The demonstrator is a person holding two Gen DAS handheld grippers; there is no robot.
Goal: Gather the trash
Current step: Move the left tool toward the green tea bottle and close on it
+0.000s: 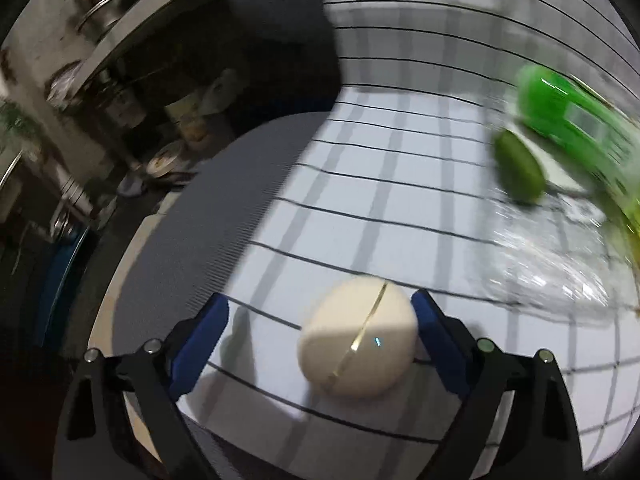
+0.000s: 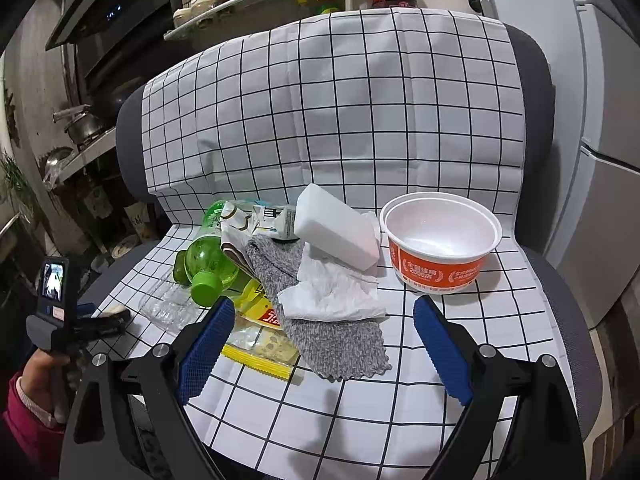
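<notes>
The round cream thing [image 1: 357, 338] sits on the checked cloth [image 1: 400, 200] between the fingers of your left gripper [image 1: 320, 344]. The fingers are wide apart. The one at 3 o'clock is right beside it, maybe touching. The one at 9 o'clock has a gap. If you squeeze now, that finger may push the round thing sideways, and it could roll off the seat edge at 8 o'clock.

At 2 o'clock from it lie the green bottle [image 1: 568, 116] and clear plastic [image 1: 560, 272]. The picture is blurry, so go slow.

Your right gripper [image 2: 324, 344] is open and holds nothing. It hangs over the pile: tissue [image 2: 332, 292], grey rag [image 2: 340, 344], yellow packet [image 2: 260, 344]. If you grab there, you may catch the rag with the tissue. The orange bowl [image 2: 440, 248] is light and could tip.
</notes>
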